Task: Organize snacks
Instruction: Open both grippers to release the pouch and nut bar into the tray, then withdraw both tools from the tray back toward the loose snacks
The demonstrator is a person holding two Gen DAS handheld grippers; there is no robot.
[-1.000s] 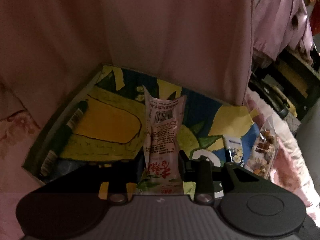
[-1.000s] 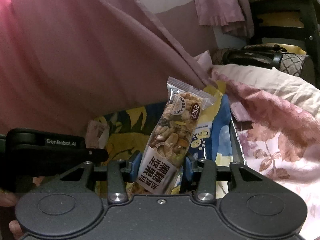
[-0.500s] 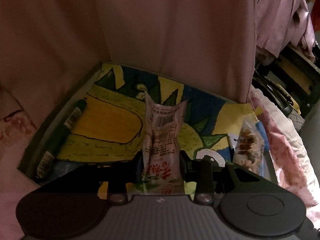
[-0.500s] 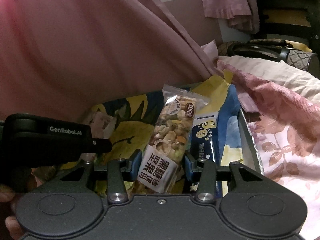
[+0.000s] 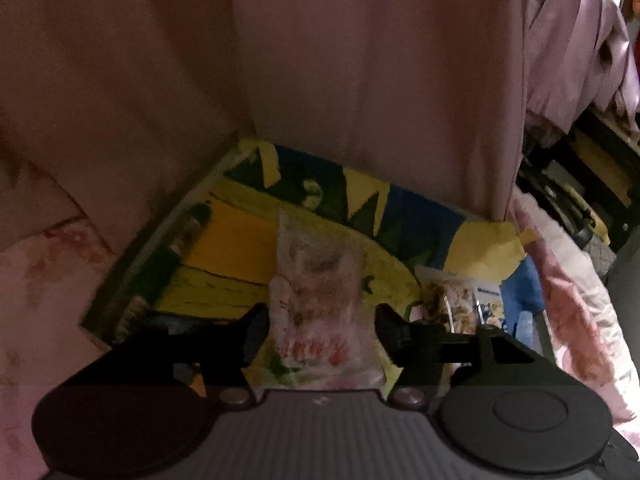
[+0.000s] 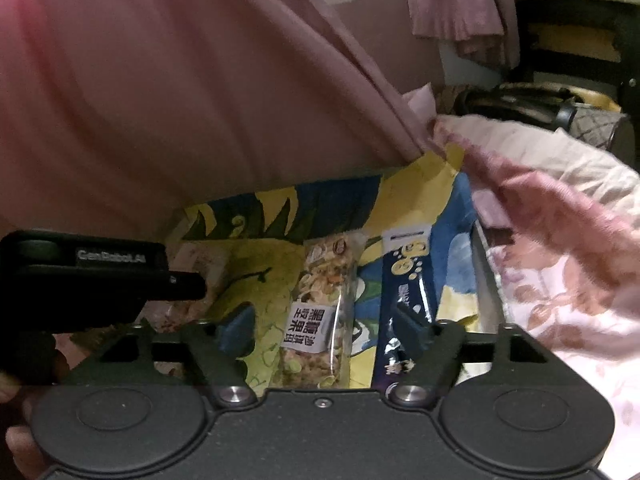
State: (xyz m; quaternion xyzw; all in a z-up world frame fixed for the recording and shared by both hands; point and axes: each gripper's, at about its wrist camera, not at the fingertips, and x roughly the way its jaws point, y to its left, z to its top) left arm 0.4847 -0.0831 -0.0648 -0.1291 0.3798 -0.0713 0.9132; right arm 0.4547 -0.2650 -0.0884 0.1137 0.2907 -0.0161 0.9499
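Note:
A pink-and-white snack packet point(image 5: 316, 300) lies on the tray's yellow, blue and green printed lining point(image 5: 240, 248). It sits between the fingers of my left gripper point(image 5: 322, 330), whose jaws are opening and stand clear of its sides. In the right wrist view a clear-wrapped nut bar point(image 6: 320, 312) lies flat on the same lining. My right gripper point(image 6: 324, 328) is opening around the bar with gaps on both sides. A dark blue snack packet point(image 6: 404, 280) lies just right of the bar, under the right finger.
A dark marker point(image 5: 172, 264) lies along the tray's left rim point(image 5: 128, 276). Pink curtain cloth point(image 5: 360, 80) hangs close behind the tray. Floral bedding point(image 6: 560, 280) borders its right side. A hand point(image 6: 16, 420) holds the left gripper at lower left. Dark furniture point(image 6: 580, 40) stands far right.
Both grippers have opened. The pink packet and the nut bar, held upright in the jaws before, now lie loose on the tray lining.

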